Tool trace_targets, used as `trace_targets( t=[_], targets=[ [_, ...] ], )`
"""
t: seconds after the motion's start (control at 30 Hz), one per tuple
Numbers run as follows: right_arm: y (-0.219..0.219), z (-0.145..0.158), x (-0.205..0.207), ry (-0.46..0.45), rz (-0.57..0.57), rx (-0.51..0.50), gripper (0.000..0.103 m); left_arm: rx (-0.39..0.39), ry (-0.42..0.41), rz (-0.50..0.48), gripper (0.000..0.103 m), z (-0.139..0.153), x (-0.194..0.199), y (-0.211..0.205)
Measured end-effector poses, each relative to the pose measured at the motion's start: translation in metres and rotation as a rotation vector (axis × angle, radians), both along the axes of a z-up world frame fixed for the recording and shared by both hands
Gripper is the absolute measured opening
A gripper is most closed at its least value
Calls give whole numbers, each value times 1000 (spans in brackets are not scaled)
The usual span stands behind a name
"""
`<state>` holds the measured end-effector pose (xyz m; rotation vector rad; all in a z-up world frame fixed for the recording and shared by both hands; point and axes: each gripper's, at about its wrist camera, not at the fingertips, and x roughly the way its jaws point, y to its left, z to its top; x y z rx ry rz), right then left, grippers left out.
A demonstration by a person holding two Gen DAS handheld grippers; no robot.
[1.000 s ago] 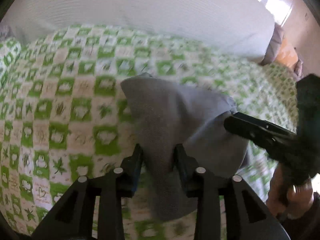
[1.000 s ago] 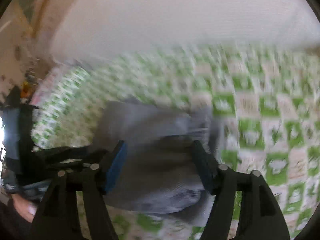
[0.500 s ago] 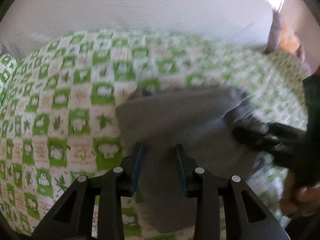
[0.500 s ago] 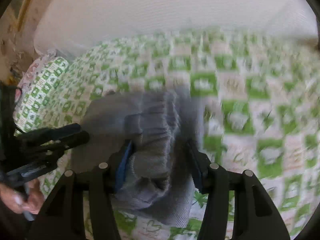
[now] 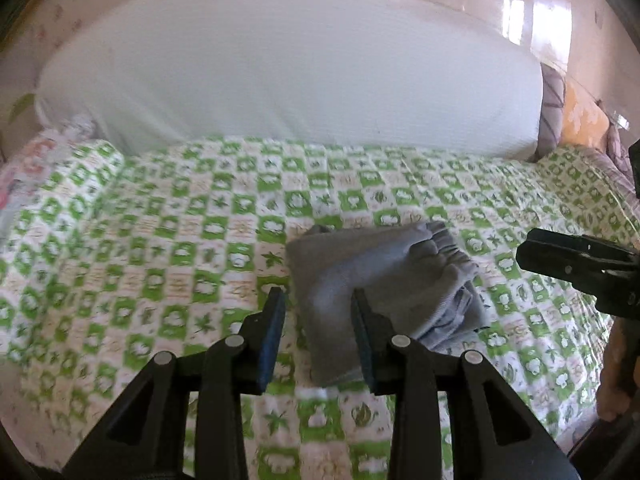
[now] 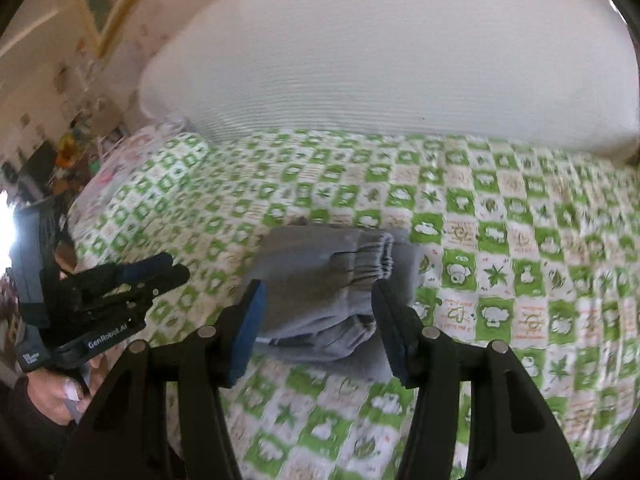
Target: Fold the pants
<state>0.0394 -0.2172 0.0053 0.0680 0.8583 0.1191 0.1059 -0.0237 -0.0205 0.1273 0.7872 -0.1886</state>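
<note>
Grey pants (image 5: 380,276) lie folded into a small stack on the green-and-white checked bedspread (image 5: 180,248), elastic waistband on the right side. In the right wrist view the pants (image 6: 320,292) show the gathered waistband on top. My left gripper (image 5: 318,300) is open and empty, lifted just short of the stack's left edge. My right gripper (image 6: 316,292) is open and empty, held above the stack's near side. Each gripper shows in the other's view: the right one (image 5: 580,260) at the right, the left one (image 6: 132,280) at the left.
A large white pillow (image 5: 288,72) lies across the head of the bed. A floral cloth (image 5: 36,160) sits at the bed's left edge. Purple and orange cushions (image 5: 576,120) are at the far right. Cluttered shelves (image 6: 60,152) stand beyond the bed's left side.
Both grippers let go of the pants and drew back and up. The pants dropped from a held, draped fold to a flat stack on the bedspread.
</note>
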Motion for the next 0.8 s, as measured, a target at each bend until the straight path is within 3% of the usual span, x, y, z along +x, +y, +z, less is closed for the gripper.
trace_targets(
  t=[0.13, 0.63, 0.73, 0.8],
  targets=[
    [14, 12, -14, -16, 49, -13, 57, 12, -54, 19, 43, 17, -23, -2],
    [35, 30, -51, 1, 164, -106, 58, 21, -118, 0, 43, 42, -77, -6],
    [36, 33, -53, 4, 179, -140, 76, 35, -135, 0, 44, 45, -80, -7],
    [36, 35, -55, -18, 187, -154, 82, 35, -143, 4, 48, 48, -81, -6]
  ],
)
